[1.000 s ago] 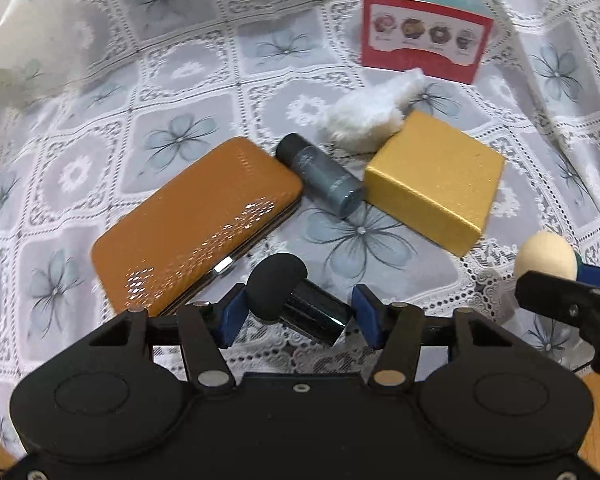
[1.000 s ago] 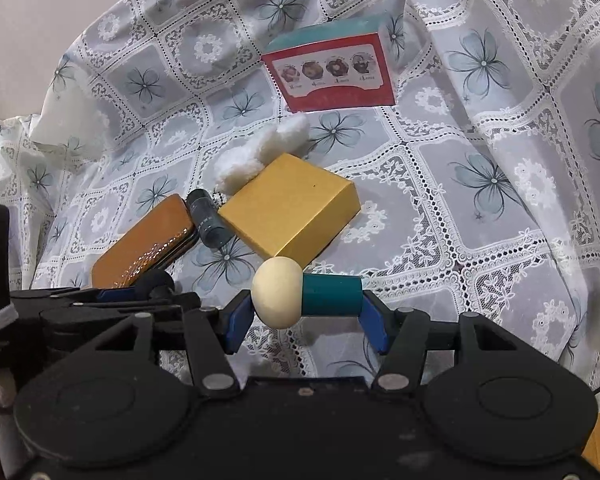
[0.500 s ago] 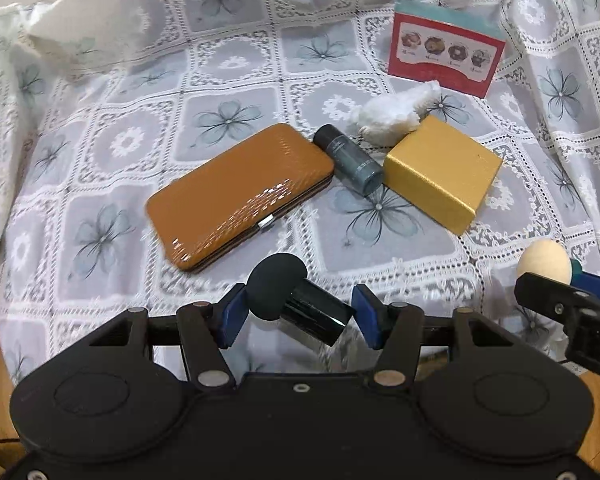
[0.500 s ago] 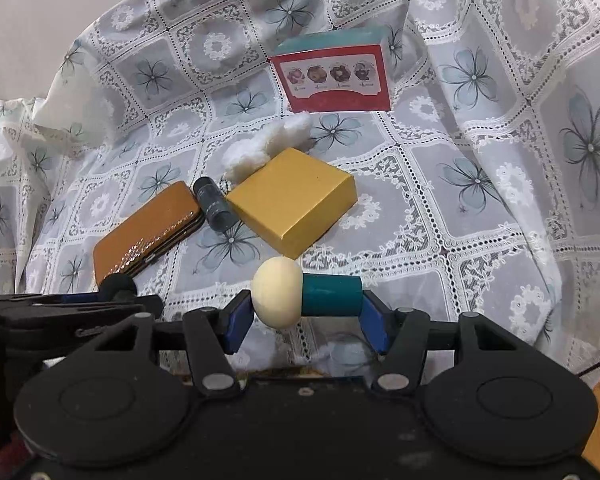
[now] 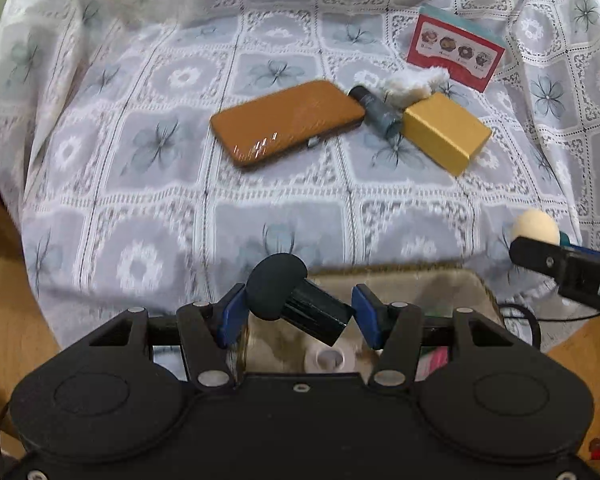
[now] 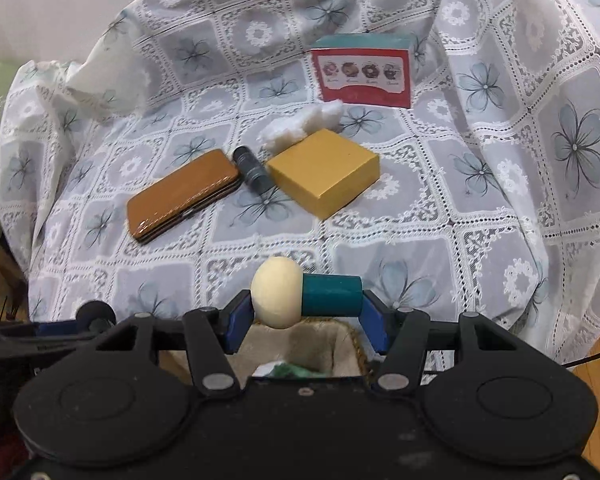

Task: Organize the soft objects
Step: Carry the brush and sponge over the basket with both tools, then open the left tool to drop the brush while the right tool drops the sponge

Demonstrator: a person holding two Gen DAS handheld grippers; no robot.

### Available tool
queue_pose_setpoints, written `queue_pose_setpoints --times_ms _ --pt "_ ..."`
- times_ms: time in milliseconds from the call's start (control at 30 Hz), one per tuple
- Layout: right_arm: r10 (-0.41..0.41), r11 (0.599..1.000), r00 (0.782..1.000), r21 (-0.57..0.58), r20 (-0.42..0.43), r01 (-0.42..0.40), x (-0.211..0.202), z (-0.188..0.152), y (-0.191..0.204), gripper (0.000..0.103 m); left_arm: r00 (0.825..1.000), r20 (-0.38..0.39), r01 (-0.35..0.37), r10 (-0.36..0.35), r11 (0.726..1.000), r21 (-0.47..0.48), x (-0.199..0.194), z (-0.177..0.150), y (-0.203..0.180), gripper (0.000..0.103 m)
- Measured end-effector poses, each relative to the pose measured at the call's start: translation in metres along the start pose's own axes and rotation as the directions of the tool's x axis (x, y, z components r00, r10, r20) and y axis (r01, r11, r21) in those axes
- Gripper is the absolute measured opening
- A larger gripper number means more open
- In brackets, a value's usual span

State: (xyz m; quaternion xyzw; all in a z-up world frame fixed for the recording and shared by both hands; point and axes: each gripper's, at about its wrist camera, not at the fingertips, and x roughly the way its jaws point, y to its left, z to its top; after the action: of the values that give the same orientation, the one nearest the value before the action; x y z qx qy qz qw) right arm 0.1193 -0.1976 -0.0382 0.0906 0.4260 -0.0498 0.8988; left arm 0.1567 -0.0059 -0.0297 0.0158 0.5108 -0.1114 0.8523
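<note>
Basket's right underneath: the beige fabric-lined basket sits below both claws. Left gripper clamps the black mushroom-shaped sponge crosswise, right gripper clamps the cream-headed teal-handled sponge.

Under the left tongs a fabric-lined basket is mostly covered by the black sponge they grip and by the tongs' own body; a white round thing and something pink lie inside it, too hidden to identify. In the right wrist view the same basket appears below the right tongs, with a green item inside that is only partly seen. To the left of the right tongs, the left tongs are cut off by the frame edge. The cloth near the left tongs is blurred. The drawings on the red box, far ahead, are too small to read.
</note>
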Motion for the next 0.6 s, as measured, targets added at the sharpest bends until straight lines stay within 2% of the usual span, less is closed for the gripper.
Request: queue_pose_setpoints --times_ms 300,600 --pt "0.022 0.998 0.998 -0.051 -0.051 -0.025 -0.014 -0.018 0.009 0.057 0.997 -0.058 0.049 -0.052 0.998 -0.043 -0.004 -0.034 0.008 0.054" --pt "0.005 1.000 0.997 -0.024 -0.078 -0.007 -0.016 -0.030 -0.001 0.057 0.995 -0.081 0.060 -0.060 0.998 -0.010 0.007 -0.035 -0.010 0.054"
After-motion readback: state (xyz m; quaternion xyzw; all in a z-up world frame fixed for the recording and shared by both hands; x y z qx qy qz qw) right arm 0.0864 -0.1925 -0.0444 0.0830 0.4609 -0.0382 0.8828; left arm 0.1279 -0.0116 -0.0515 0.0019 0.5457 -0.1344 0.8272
